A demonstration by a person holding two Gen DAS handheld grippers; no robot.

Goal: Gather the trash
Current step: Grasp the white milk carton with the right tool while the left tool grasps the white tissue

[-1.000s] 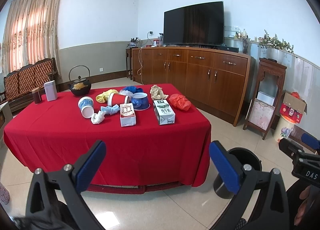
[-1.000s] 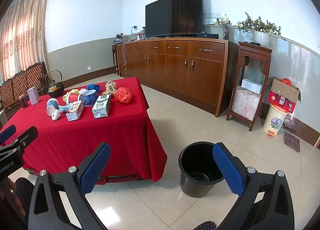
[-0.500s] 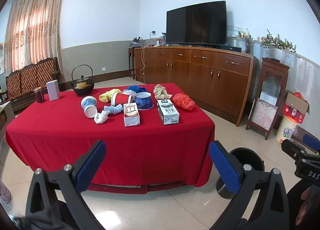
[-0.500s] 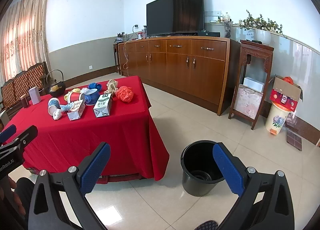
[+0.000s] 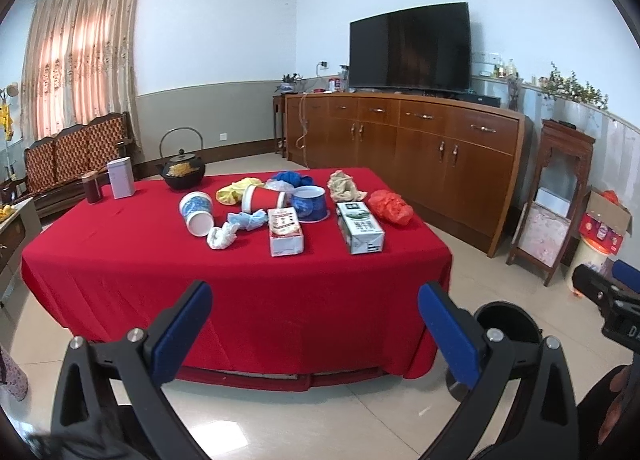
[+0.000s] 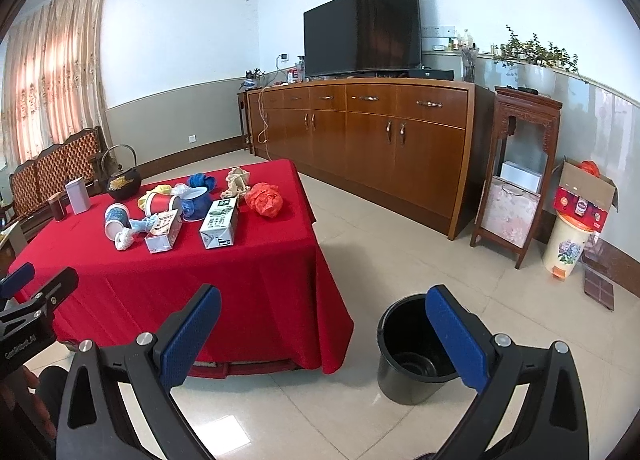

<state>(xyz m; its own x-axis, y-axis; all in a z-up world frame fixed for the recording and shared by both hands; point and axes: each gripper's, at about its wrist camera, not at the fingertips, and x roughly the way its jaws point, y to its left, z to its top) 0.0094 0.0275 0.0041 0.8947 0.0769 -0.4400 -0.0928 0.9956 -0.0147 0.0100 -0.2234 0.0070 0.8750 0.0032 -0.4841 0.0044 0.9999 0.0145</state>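
Both the left gripper (image 5: 316,324) and the right gripper (image 6: 324,324) are wide apart and empty. The trash (image 5: 284,234) lies in the middle of the tabletop (image 5: 120,260); the bucket (image 6: 416,360) stands on the floor beside its right corner. The collecting seems not yet started; next, reach a carton.

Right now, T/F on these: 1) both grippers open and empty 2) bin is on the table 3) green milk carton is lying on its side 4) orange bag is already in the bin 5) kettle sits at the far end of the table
1) Both grippers open and empty: true. The left gripper and the right gripper have their jaws wide apart with nothing between them.
2) Bin on the table: false. The black bin stands on the floor, right of the red table.
3) Green milk carton lying on its side: true.
4) Orange bag in the bin: false. It lies on the table, right of the carton.
5) Black kettle at the far end: true.
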